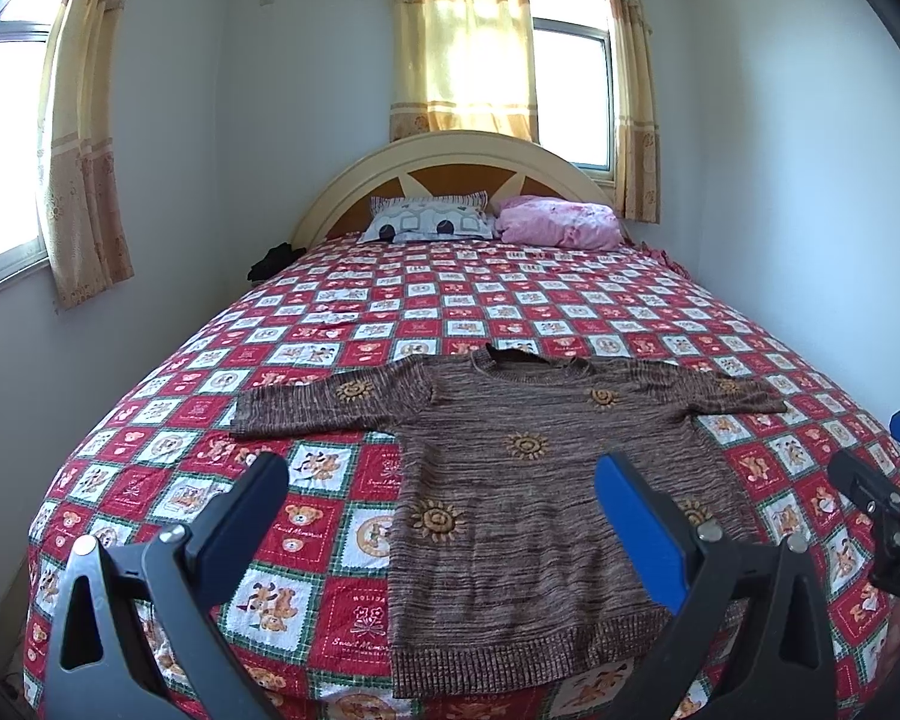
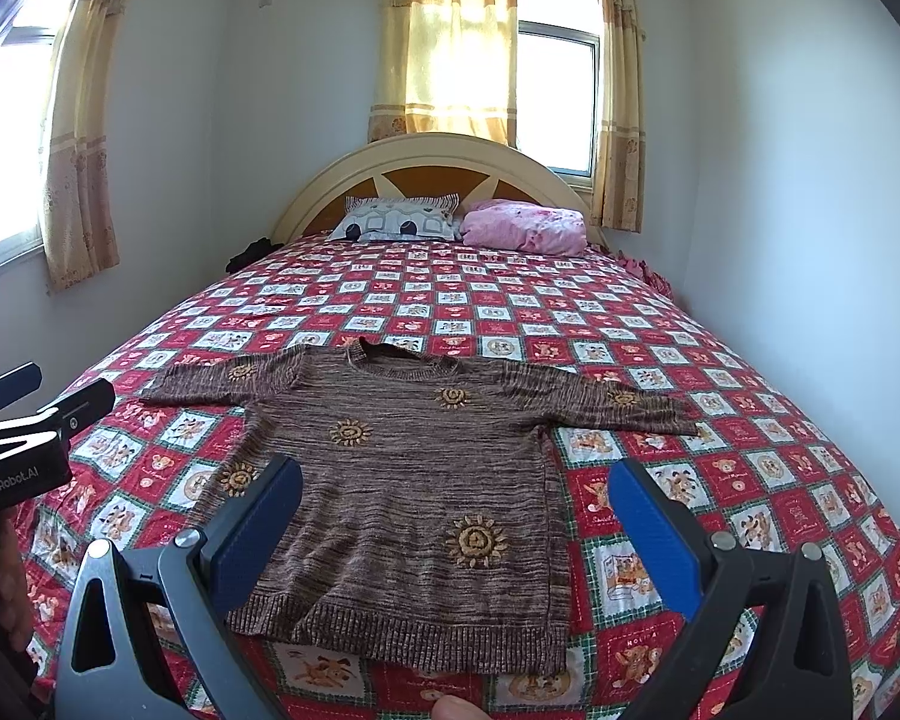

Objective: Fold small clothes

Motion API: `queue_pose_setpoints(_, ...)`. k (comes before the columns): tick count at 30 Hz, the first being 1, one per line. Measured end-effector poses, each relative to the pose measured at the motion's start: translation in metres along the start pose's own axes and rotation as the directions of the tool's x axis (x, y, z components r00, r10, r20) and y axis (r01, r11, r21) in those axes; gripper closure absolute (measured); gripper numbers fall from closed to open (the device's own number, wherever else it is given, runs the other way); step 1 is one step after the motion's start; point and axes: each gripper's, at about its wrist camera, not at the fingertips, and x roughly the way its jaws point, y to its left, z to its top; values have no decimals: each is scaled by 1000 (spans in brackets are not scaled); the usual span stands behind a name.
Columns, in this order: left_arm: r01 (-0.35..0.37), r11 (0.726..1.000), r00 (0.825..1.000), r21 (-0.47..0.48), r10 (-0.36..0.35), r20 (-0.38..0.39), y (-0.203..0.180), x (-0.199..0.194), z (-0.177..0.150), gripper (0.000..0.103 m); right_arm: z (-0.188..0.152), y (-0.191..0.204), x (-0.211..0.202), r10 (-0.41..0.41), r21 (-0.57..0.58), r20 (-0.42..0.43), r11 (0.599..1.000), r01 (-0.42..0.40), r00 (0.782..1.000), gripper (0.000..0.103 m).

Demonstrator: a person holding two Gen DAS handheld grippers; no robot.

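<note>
sunlit bedroom, white walls, yellow curtains (image 1: 462,42) over the window behind the headboard (image 1: 456,165). from there everything is placed off the brown knit sweater (image 1: 510,480), which lies flat and face up on the near half of the bed, neckline toward the headboard, ribbed hem toward the foot, both sleeves stretched straight out to the sides. under it and all around it runs the red-and-white checked bedspread (image 1: 342,312). well beyond the neckline sit a patterned pillow (image 1: 429,219) and a pink bundle (image 1: 561,221) against the headboard.

on the hem side, above the bed, hover the left gripper (image 1: 444,480) and right gripper (image 2: 456,489), both with jaws spread wide and holding nothing, neither touching the knit.

by my reading the garment is laid out and no fold is yet made, so folding is only starting. the likely next move calls for each gripper to drop to a sleeve or side edge, pinch the soft, stretchy knit, and carry it inward across the body without dragging the rest askew.
</note>
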Motion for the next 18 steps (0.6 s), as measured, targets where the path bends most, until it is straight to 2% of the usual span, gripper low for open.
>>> queue_pose_setpoints(9,-21,998,997,60,25,-78,-6,48,-10,0,-13,-21,44,-26,20,-91,999,28,995,1)
queue_pose_setpoints(18,-43,991,983,124,64,-172,-10,120,-22,0,-30,-72,118,-79,55,-238,994,95,968,1)
